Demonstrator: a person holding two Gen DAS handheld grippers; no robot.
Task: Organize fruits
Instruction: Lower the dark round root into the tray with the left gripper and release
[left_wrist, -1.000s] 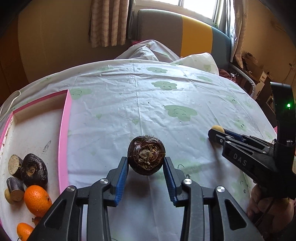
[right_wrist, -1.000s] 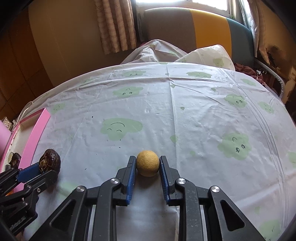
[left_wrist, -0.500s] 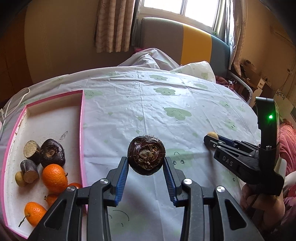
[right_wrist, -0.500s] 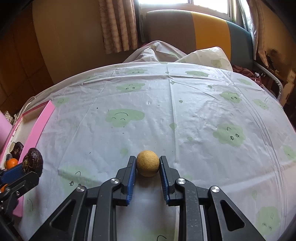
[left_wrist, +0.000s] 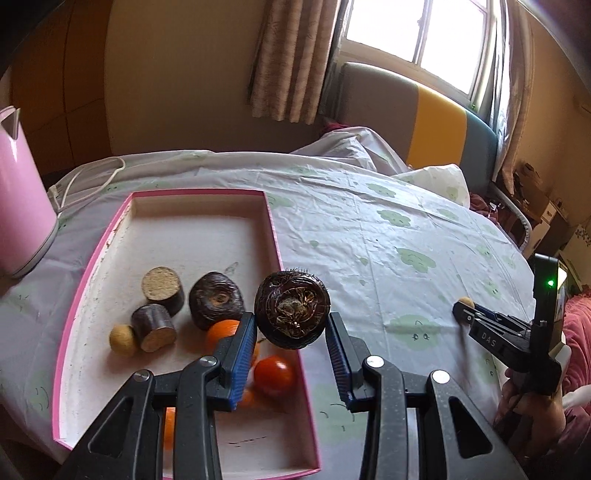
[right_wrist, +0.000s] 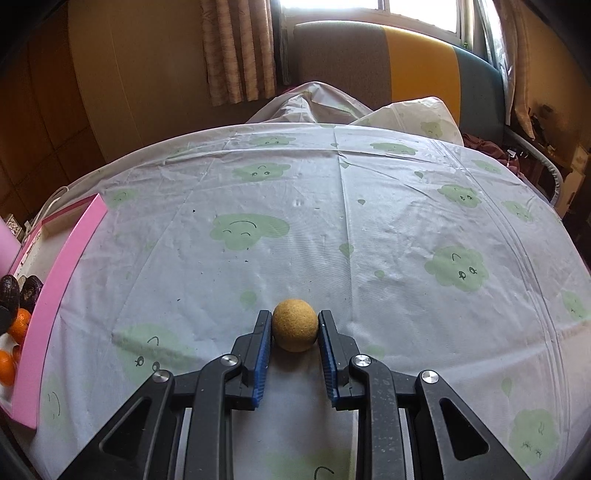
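1. The table (right_wrist: 369, 229) fills most of both views; it wears a white plastic cloth (left_wrist: 369, 236) printed with green smiling clouds, and behind it you see a sofa back (right_wrist: 388, 62) in grey, yellow and blue under a window with brown curtains (left_wrist: 291, 55)
2. A pink kettle (left_wrist: 22, 206) stands at the left edge of the table, just beside the tray, and a white cable (left_wrist: 92, 177) lies behind it
3. The pink tray (left_wrist: 275, 236) with a white floor lies on the left part of the cloth; inside it you have two cut brown stem pieces (left_wrist: 159, 306), one dark round tuber (left_wrist: 216, 299), a small tan ball (left_wrist: 123, 338) and several oranges (left_wrist: 275, 373), all gathered in the nearer half
4. Your left gripper (left_wrist: 291, 339) holds a dark hairy tuber (left_wrist: 293, 308) clamped between its blue pads, lifted off the surface, above the right wall of the tray
5. Your right gripper (right_wrist: 295, 339) is closed on a small tan fruit (right_wrist: 295, 325); the pads press it on both sides, over the cloth, well apart from the tray
6. In the left view your hand (left_wrist: 532, 417) grips the handle of the right gripper, and a green light (left_wrist: 550, 283) shines on it
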